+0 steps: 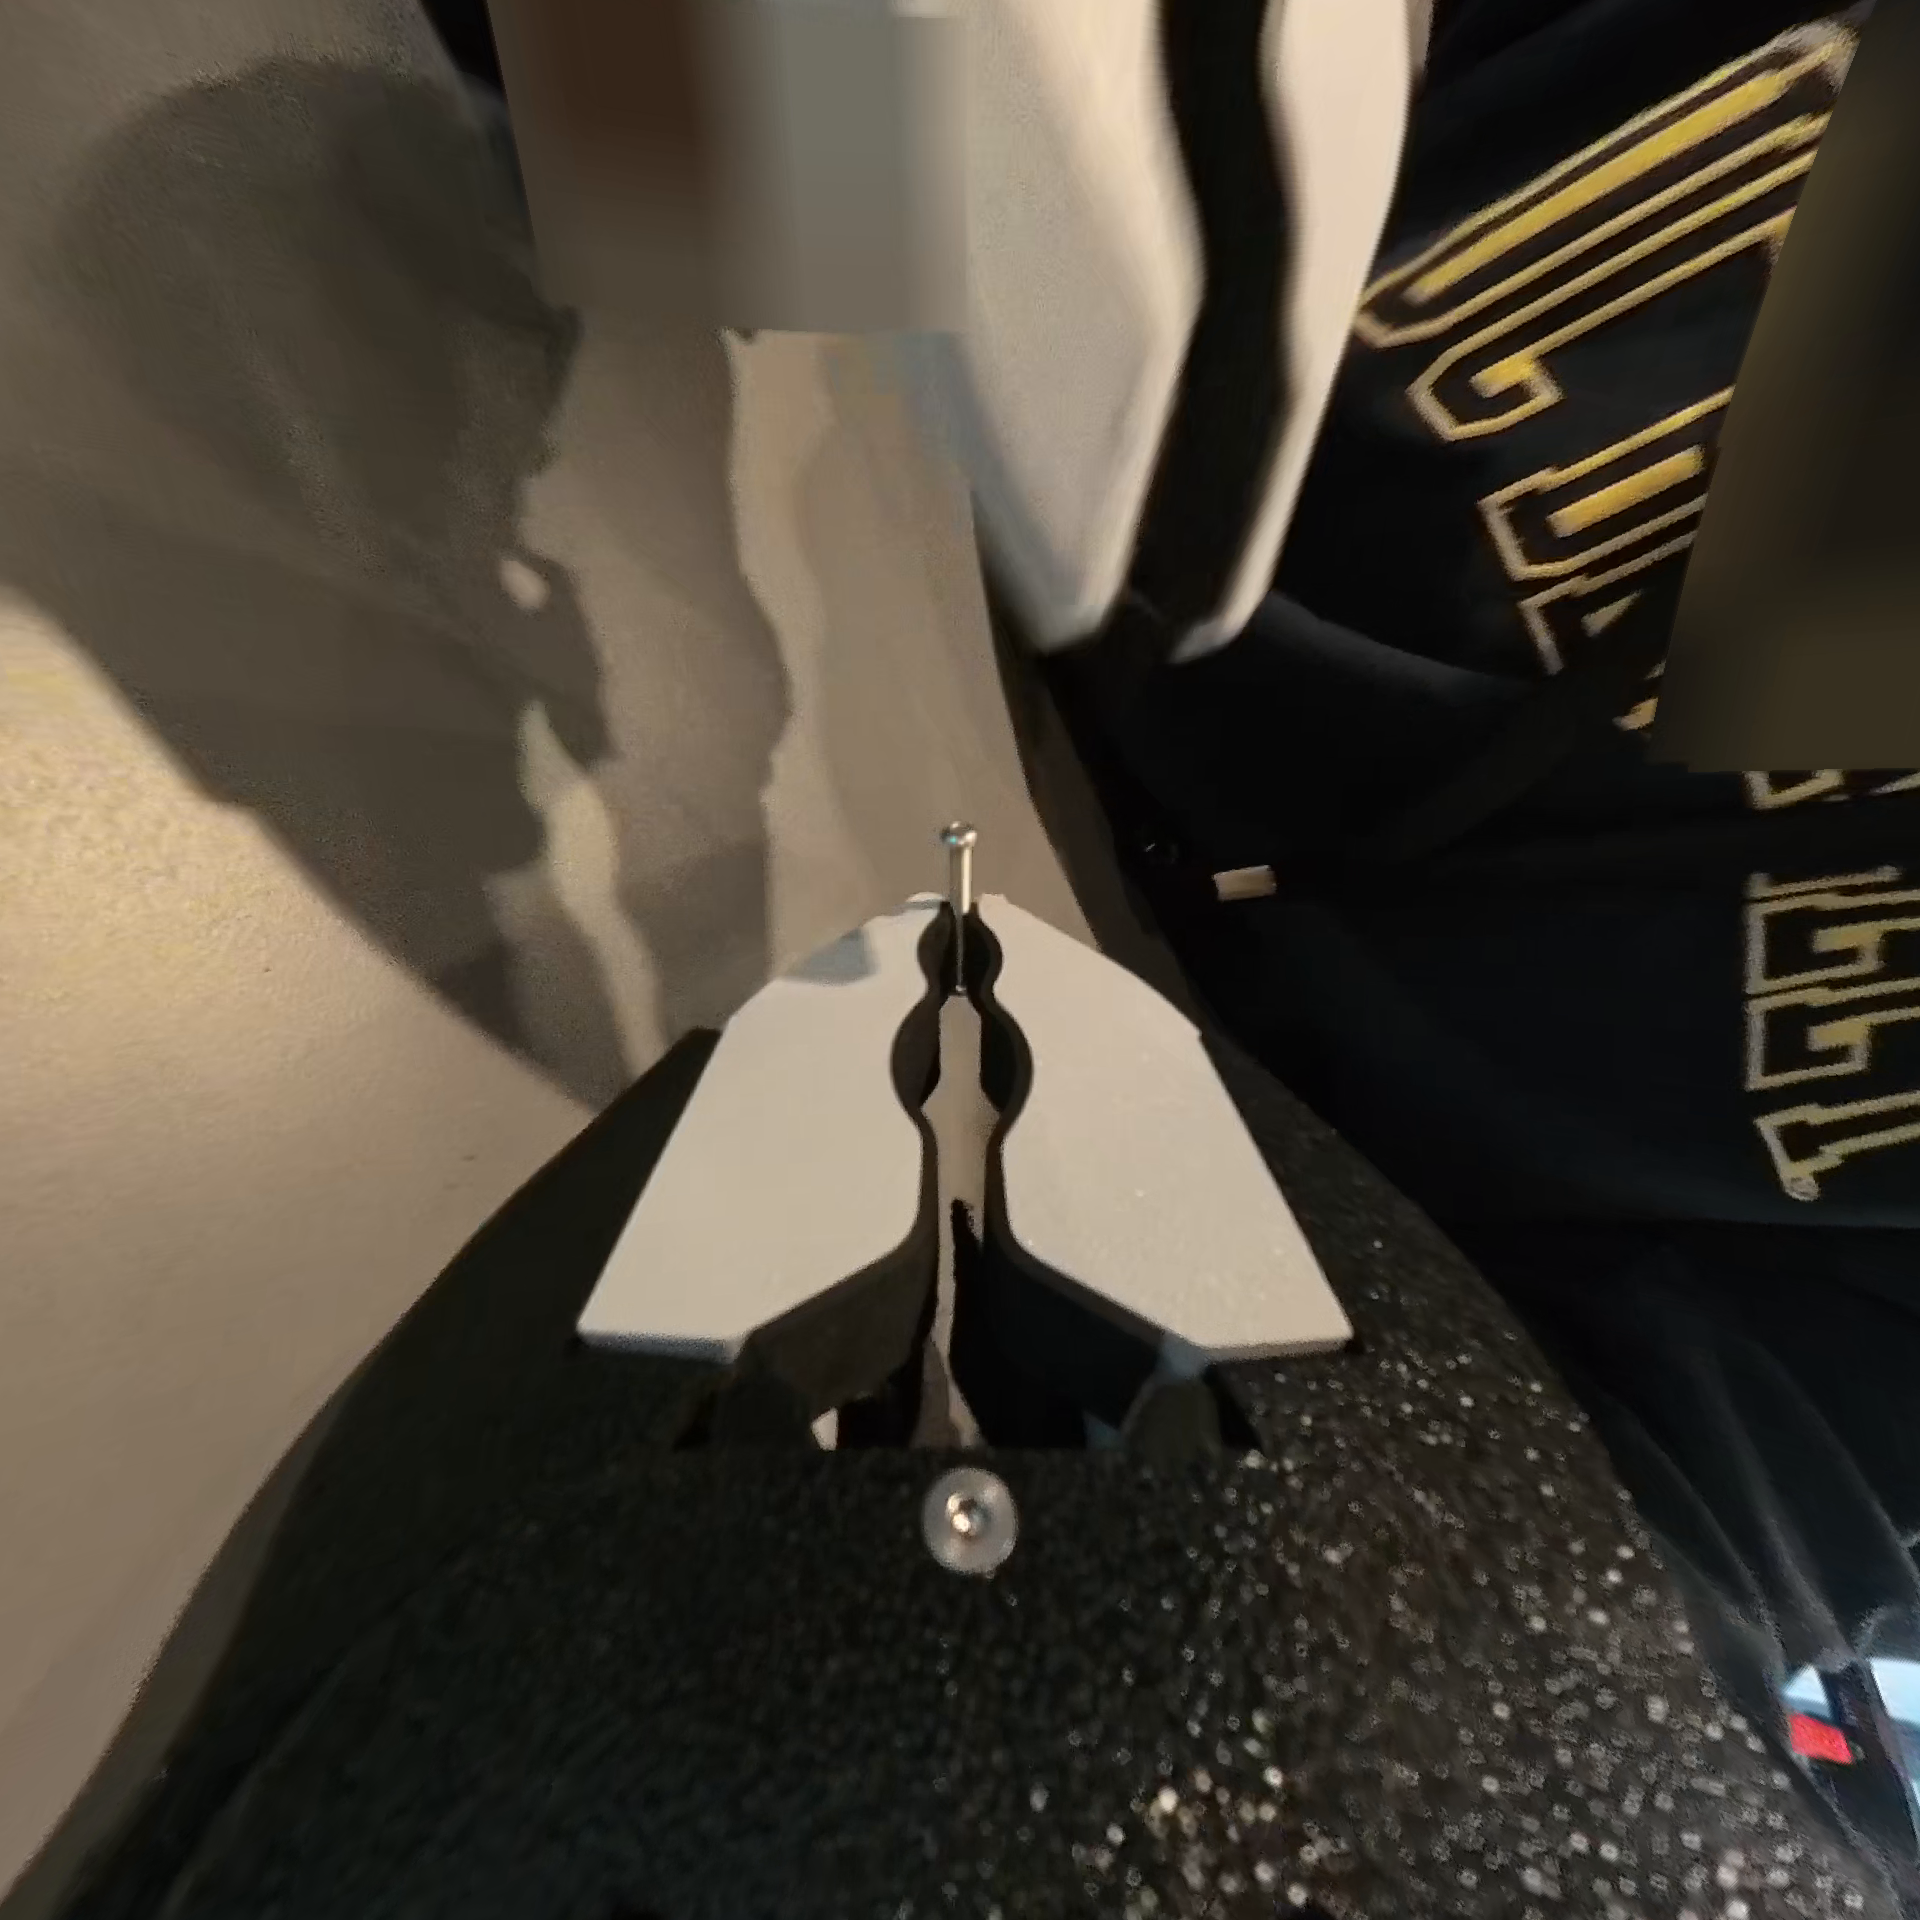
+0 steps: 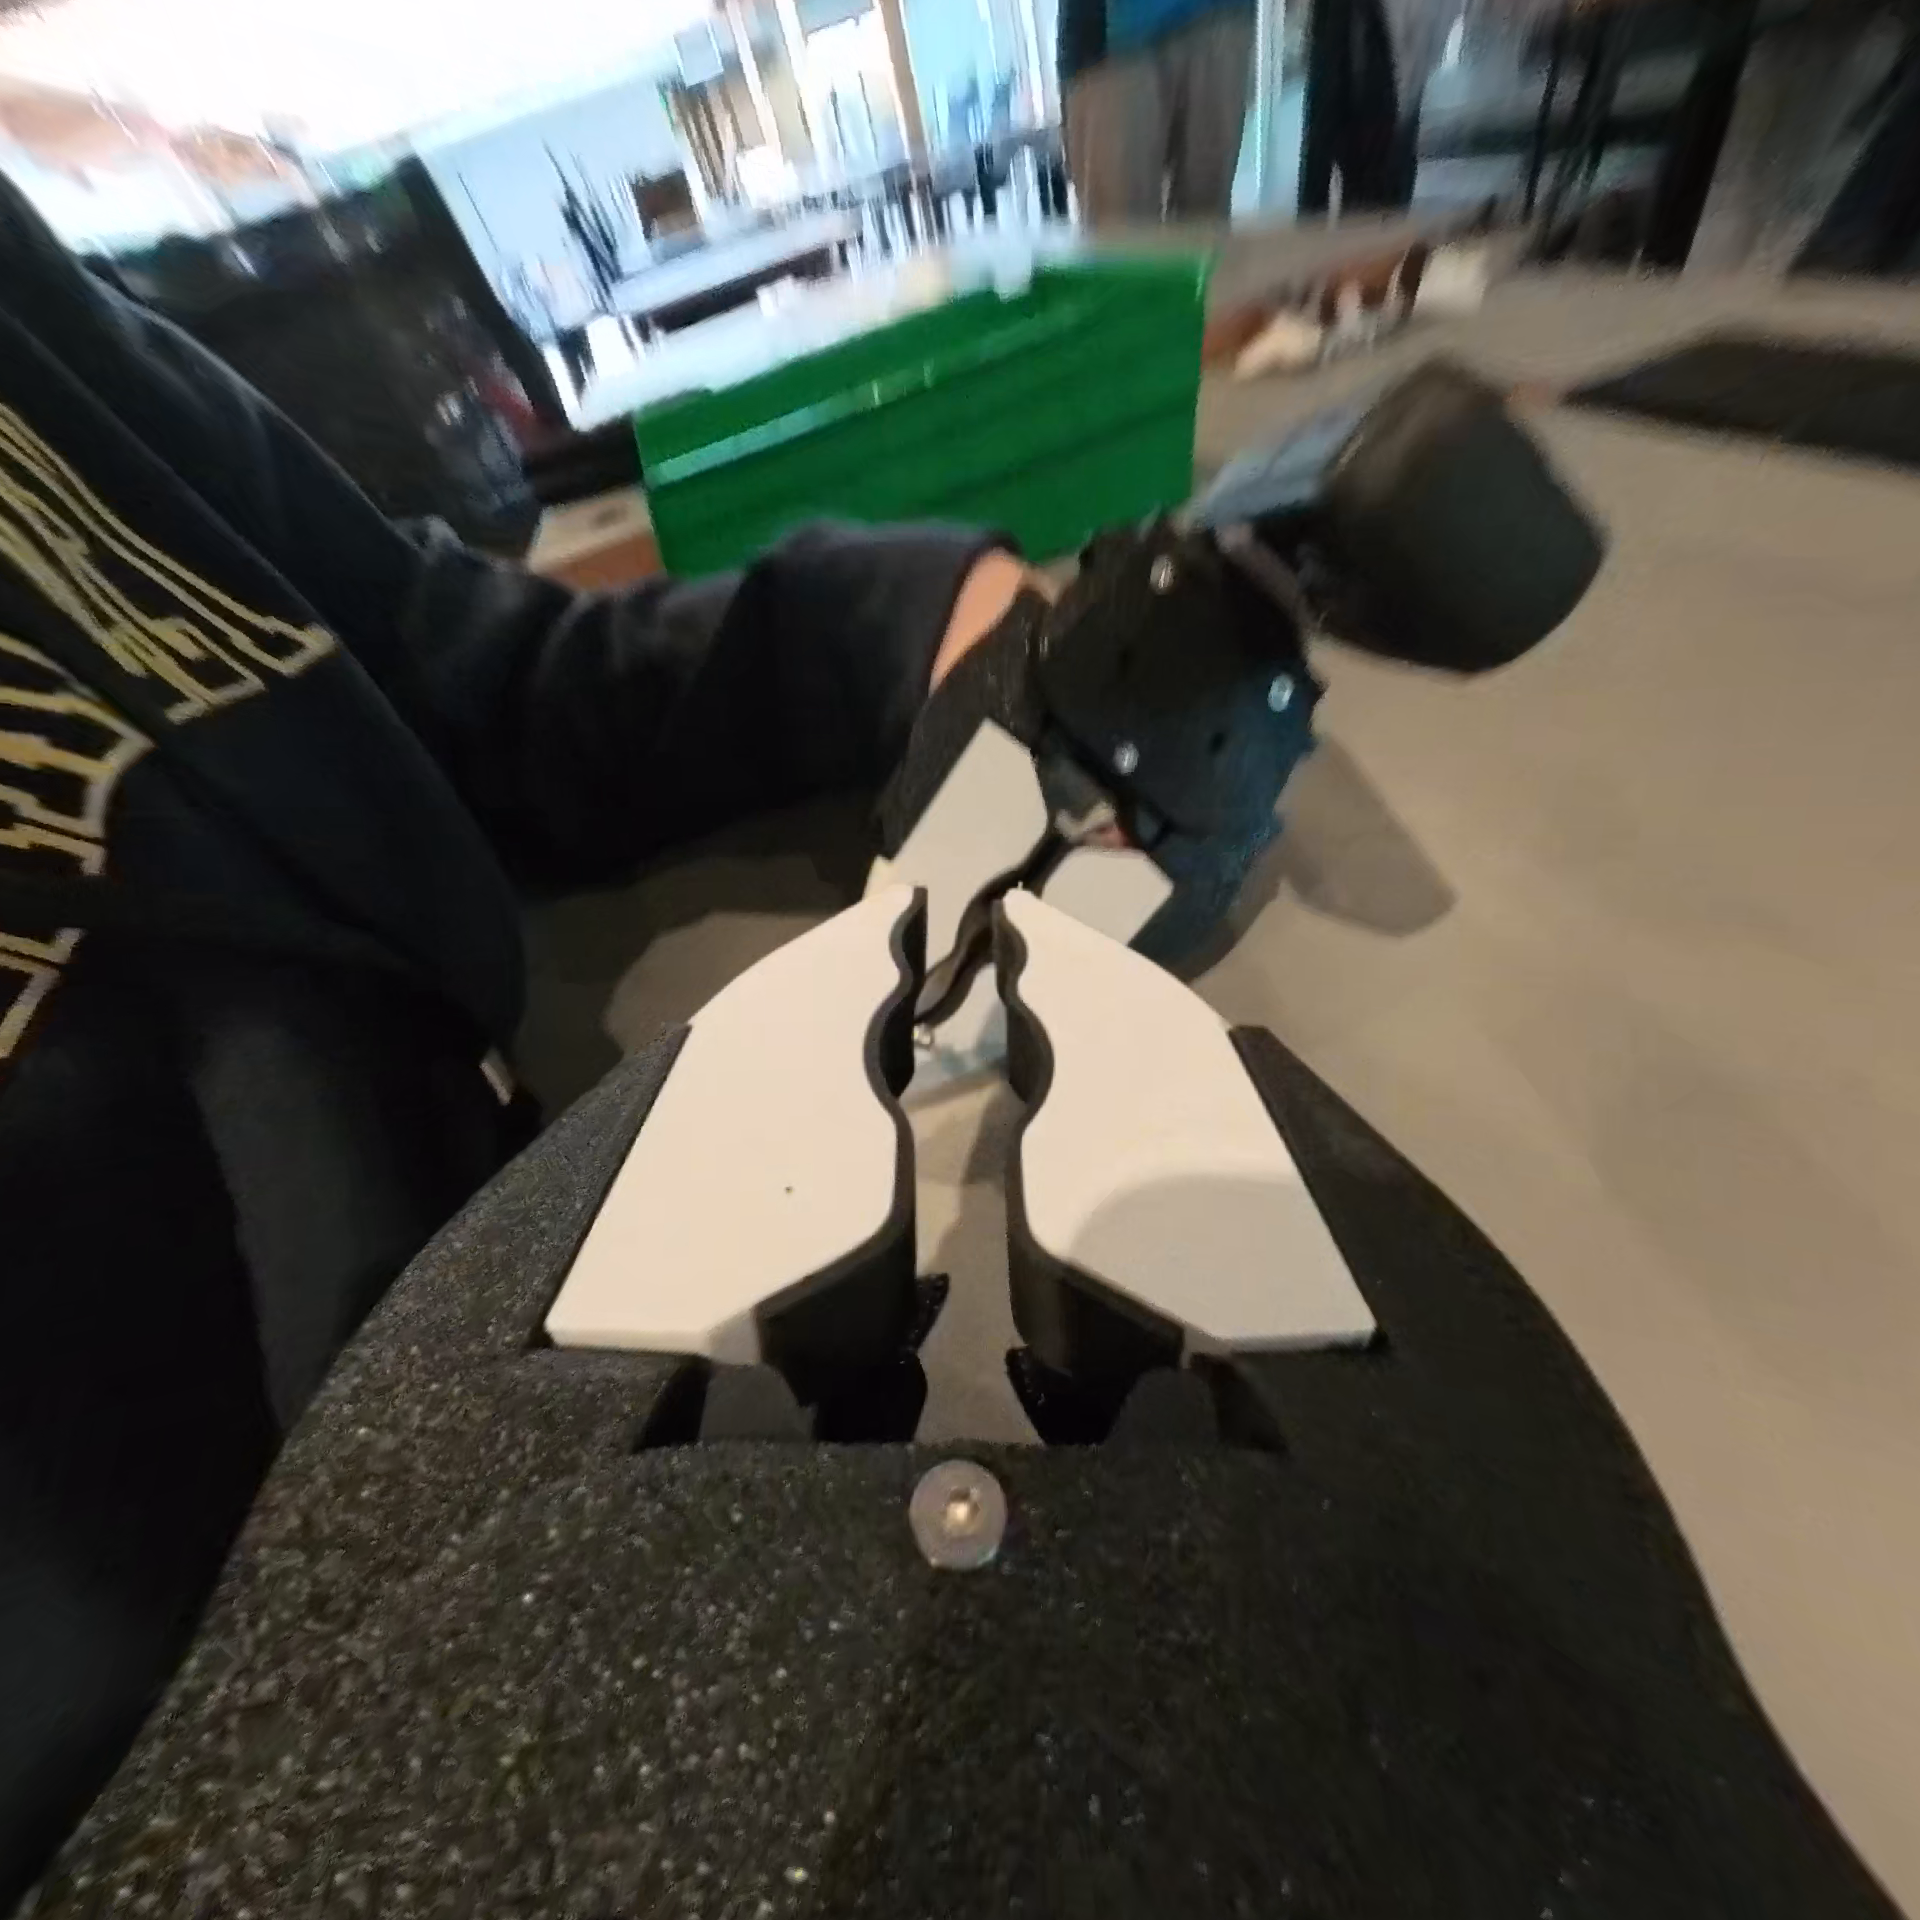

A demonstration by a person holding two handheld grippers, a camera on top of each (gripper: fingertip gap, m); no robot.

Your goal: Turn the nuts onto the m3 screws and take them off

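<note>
1. Screw (image 1: pixel 956 873): thin, bright metal, stiff; judged very light and slick, easy to tip or drop from a loose pinch.
2. Sits pinched at the very tips of the left tongs (image 1: pixel 961 920), head end poking out past the tips, most of the shank hidden in the narrow gap between the two pale fingers (image 1: pixel 790 1122).
3. Left tongs clenched on the screw; held up off the table (image 1: pixel 156 935), pointing toward a dark sweatshirt (image 1: pixel 1455 883) with yellow lettering.
4. Best hold, as a judgement: on the shank well back from the free end, leaving bare thread for a nut; tip-only pinch lets the screw pivot under turning force.
5. No nut clearly visible in either view; a small bright bit near the left tongs' tip in the right wrist view is too small to name.
6. Right tongs (image 2: pixel 961 914) released, a clear gap between the fingers (image 2: pixel 769 1122), nothing between them.
7. Right tongs aimed toward the left tongs (image 2: pixel 997 894), tips close together; contact not possible to tell.
8. Sleeve (image 2: pixel 675 675) reaches across to the left tongs' black body, angled down toward the grey table (image 2: pixel 1558 1039).
9. Green box (image 2: pixel 925 416) well behind, blurred.
</note>
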